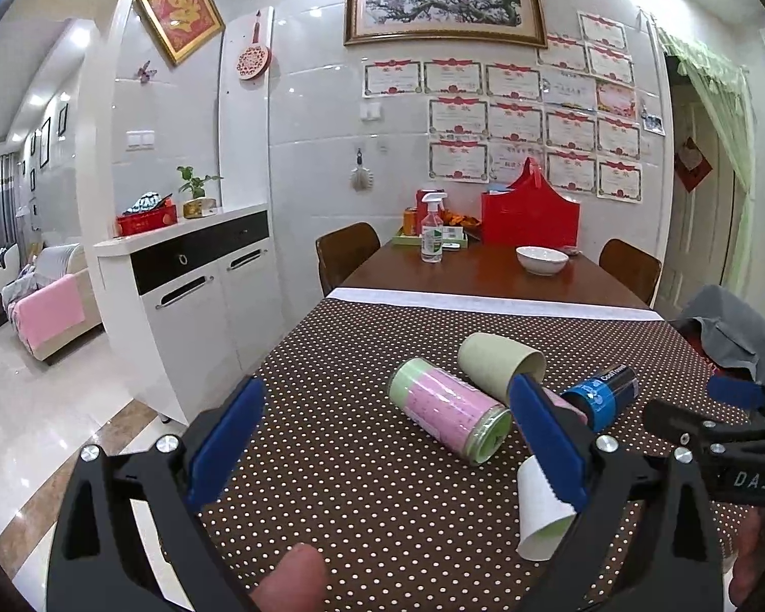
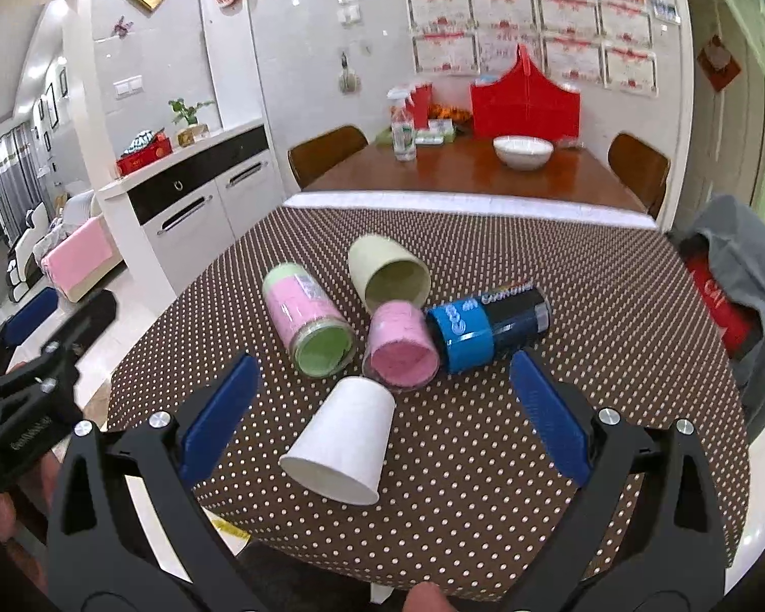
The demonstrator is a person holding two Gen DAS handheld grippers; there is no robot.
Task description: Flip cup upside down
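Note:
Several cups lie on their sides on the polka-dot tablecloth (image 2: pixel 484 459). A white paper cup (image 2: pixel 339 441) lies nearest, mouth toward me; it also shows in the left wrist view (image 1: pixel 538 520), partly behind a finger. Beyond it lie a pink-and-green cup (image 2: pixel 308 324) (image 1: pixel 449 410), a pink cup (image 2: pixel 400 347), a beige cup (image 2: pixel 387 275) (image 1: pixel 500 364) and a blue-and-black cup (image 2: pixel 484 329) (image 1: pixel 602 395). My right gripper (image 2: pixel 382 418) is open and empty, its jaws astride the white cup. My left gripper (image 1: pixel 387 438) is open and empty, to the left.
Farther along the wooden table (image 1: pixel 484 270) stand a white bowl (image 1: pixel 541 259), a spray bottle (image 1: pixel 432 229) and a red bag (image 1: pixel 530 217). Chairs (image 1: pixel 347 252) flank the table. A white cabinet (image 1: pixel 194 296) stands left. A grey cloth (image 2: pixel 744 275) hangs at the right edge.

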